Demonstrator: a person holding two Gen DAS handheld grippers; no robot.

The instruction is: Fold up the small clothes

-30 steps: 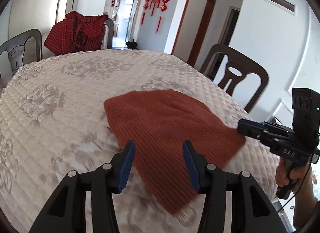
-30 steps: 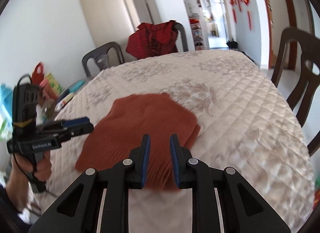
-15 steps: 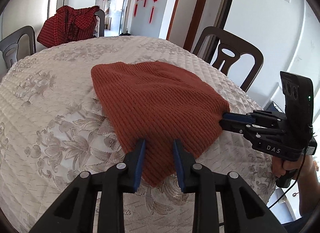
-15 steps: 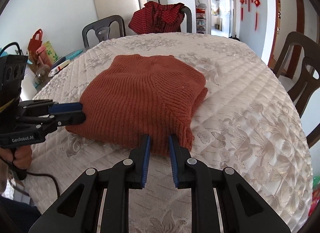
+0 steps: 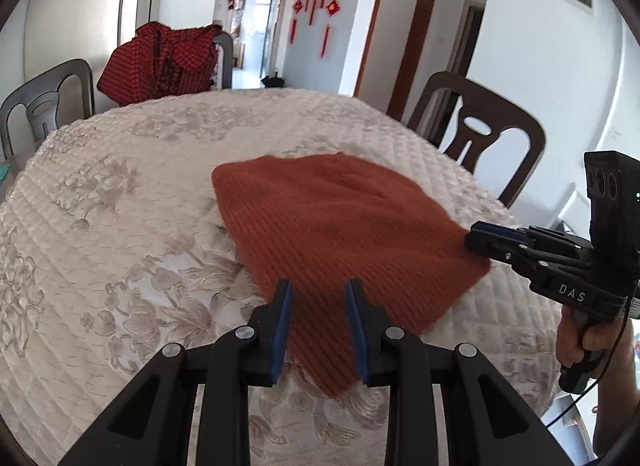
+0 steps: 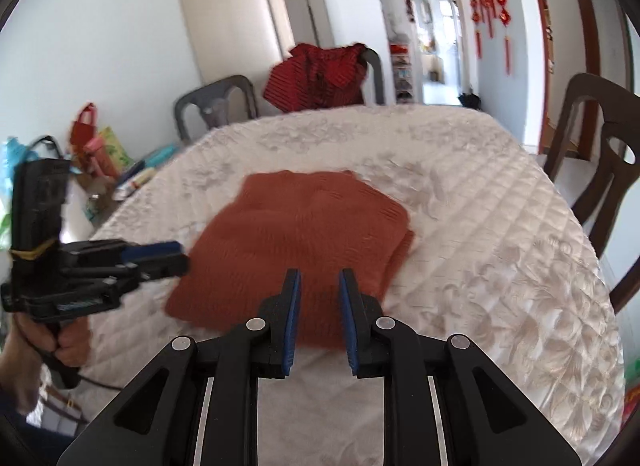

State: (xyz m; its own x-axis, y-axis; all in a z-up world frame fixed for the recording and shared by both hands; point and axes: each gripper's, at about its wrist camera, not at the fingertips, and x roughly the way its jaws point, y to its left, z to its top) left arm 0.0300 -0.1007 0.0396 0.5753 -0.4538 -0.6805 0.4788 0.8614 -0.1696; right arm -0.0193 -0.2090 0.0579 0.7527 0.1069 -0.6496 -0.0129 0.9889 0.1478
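The quilted tablecloth [image 5: 120, 225] carries my rust-red ribbed knit sweater [image 5: 340, 234], lying flat near the table's near edge, already doubled into a rough rectangle. Its long axis seems to run from me toward the far chairs, ribs along it. I judge it soft, light and floppy, not slippery; its near corners are best to take. My left gripper [image 5: 318, 326] and right gripper [image 6: 319, 318] each hold a near edge, jaws narrow

One sweater [image 5: 332, 225], perhaps three chairs [image 5: 476, 133].
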